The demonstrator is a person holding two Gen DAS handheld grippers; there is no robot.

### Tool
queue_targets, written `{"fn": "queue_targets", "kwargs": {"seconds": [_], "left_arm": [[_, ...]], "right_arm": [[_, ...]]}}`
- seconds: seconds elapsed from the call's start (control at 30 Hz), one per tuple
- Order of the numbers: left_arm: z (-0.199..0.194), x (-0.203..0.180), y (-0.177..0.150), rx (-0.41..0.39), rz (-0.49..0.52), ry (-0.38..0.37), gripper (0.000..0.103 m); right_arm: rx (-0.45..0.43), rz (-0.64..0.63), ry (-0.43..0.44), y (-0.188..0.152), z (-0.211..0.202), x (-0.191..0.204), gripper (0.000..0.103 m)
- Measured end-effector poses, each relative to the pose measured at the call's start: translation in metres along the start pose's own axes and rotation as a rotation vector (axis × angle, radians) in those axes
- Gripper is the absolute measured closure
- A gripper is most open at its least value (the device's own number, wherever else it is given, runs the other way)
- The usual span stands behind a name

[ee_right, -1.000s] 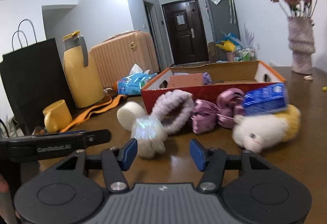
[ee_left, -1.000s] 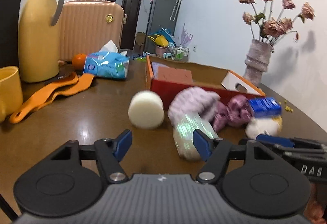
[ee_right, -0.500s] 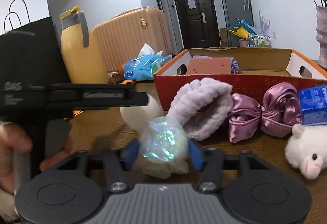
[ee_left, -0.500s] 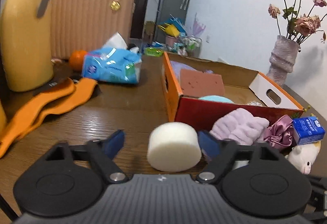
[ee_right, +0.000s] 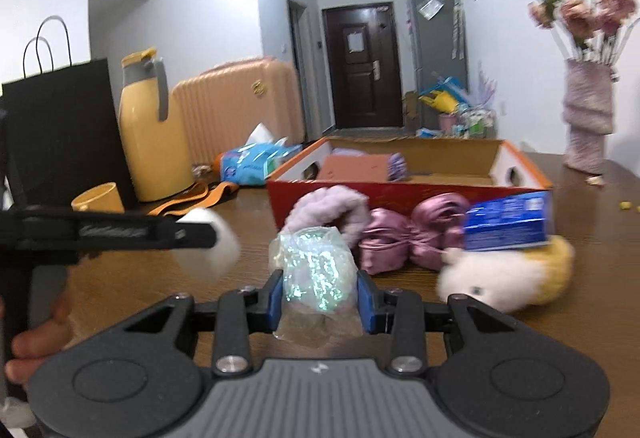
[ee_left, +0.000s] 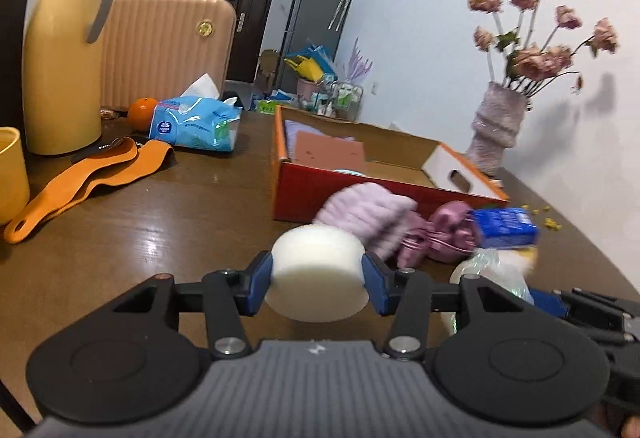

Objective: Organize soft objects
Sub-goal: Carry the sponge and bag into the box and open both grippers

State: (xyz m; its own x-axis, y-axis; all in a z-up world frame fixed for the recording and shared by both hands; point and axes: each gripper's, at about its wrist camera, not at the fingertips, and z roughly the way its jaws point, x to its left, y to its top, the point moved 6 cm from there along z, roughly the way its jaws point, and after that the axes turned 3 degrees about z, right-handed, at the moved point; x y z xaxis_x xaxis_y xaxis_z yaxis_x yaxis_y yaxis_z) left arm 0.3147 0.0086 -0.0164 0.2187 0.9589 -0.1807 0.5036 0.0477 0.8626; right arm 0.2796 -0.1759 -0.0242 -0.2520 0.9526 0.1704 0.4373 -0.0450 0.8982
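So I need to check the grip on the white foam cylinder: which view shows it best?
The left wrist view: the white foam cylinder sits centred and sharp in the left gripper. The right wrist view shows only a blurred edge behind that gripper.

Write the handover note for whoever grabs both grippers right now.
Left gripper: its jaws have just been closing, fingers now pressed on the white foam puck.
Right gripper: shut on the iridescent plastic bag.
Cardboard box sits just behind; it already holds a brown pad and some purple fabric.
Left on the table in front of the box: lilac fuzzy headband, pink satin scrunchies, plush toy with a blue carton lying on it.
Next, probably: carry both held items to the box.
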Motion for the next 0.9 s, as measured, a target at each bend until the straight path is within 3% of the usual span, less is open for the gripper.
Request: {"fn": "queue_targets", "kwargs": {"seconds": [0.27,0.5,0.7,0.9], "left_arm": [[-0.040,-0.041,-0.014,-0.024,0.045,-0.018,0.052],[-0.043,-0.068,-0.005,-0.048,0.078,-0.050,0.052],[-0.008,-0.085,0.026,-0.068,0.101,-0.078,0.052],[0.064,-0.095,0.093,-0.110,0.134,-0.020,0.052]], "right_arm": [[-0.058,0.018,-0.046,-0.012,-0.065,-0.024,0.067],[-0.100,0.051,-0.069,-0.009,-0.083,-0.045,0.067],[-0.107,0.037,-0.051,0.014,-0.065,-0.066,0.067],[-0.140,-0.027,-0.070,0.088,-0.015,-0.106,0.067]]}}
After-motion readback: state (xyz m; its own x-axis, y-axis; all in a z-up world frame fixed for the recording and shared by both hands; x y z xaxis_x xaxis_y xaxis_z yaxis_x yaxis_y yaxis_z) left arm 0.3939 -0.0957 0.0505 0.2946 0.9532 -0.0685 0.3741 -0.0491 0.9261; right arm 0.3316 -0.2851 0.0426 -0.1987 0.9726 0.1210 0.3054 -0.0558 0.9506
